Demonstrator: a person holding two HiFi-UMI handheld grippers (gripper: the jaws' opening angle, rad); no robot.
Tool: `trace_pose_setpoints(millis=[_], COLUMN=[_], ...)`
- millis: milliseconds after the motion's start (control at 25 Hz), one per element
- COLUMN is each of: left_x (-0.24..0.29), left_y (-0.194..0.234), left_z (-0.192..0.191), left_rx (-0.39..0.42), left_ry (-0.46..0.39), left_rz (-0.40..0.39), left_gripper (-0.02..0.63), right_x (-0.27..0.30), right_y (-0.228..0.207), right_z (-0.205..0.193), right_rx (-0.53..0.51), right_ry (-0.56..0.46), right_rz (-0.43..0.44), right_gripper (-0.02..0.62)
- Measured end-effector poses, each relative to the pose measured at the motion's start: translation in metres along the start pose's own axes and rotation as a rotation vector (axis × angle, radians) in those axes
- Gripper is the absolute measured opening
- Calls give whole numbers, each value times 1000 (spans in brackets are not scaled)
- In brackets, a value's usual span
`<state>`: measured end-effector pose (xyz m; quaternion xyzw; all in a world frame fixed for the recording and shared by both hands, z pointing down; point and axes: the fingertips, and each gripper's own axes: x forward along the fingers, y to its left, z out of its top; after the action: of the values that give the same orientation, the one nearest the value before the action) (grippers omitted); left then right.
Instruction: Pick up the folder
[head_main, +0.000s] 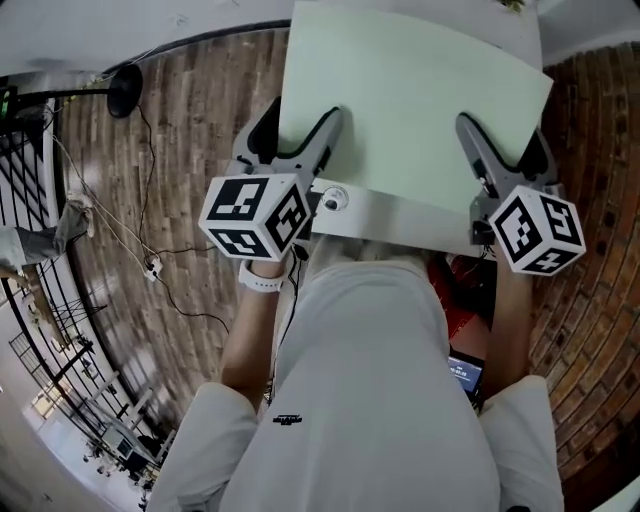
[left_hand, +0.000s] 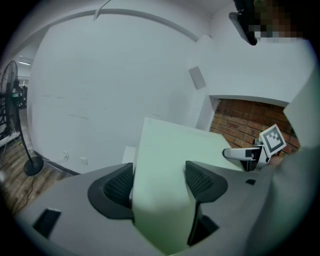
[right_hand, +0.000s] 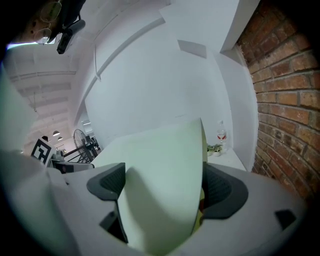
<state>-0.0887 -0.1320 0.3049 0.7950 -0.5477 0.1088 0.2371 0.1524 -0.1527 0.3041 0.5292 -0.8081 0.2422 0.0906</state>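
A pale green folder (head_main: 405, 100) is held up in front of me, off any surface, gripped at its near edge by both grippers. In the head view my left gripper (head_main: 297, 135) clamps the near left part and my right gripper (head_main: 505, 150) the near right part. The left gripper view has the folder (left_hand: 170, 150) bowed between the dark pads of the left gripper (left_hand: 160, 182), with the right gripper (left_hand: 250, 152) beyond. In the right gripper view the folder (right_hand: 165, 155) fills the gap of the right gripper (right_hand: 162, 187), and its far side is hidden.
Below lies a wooden plank floor (head_main: 190, 150) with a fan base (head_main: 125, 88) and loose cables (head_main: 150, 265). A brick wall (head_main: 590, 300) stands at the right. A white ledge (head_main: 400, 218) sits under the folder's near edge. A shelf holds a bottle (right_hand: 220, 135).
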Motion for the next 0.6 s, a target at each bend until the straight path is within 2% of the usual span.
trace_pose_setpoints(millis=[160, 600], left_x=[-15, -51], left_y=[-3, -24], left_z=[13, 15], left_rx=[14, 33], left_ry=[-30, -84], left_rz=[2, 6], left_gripper=[341, 341], right_x=[-11, -49], right_y=[11, 23], right_z=[12, 17], right_rx=[-8, -25], right_ry=[-30, -83], right_rz=[5, 15], right_gripper=[474, 474])
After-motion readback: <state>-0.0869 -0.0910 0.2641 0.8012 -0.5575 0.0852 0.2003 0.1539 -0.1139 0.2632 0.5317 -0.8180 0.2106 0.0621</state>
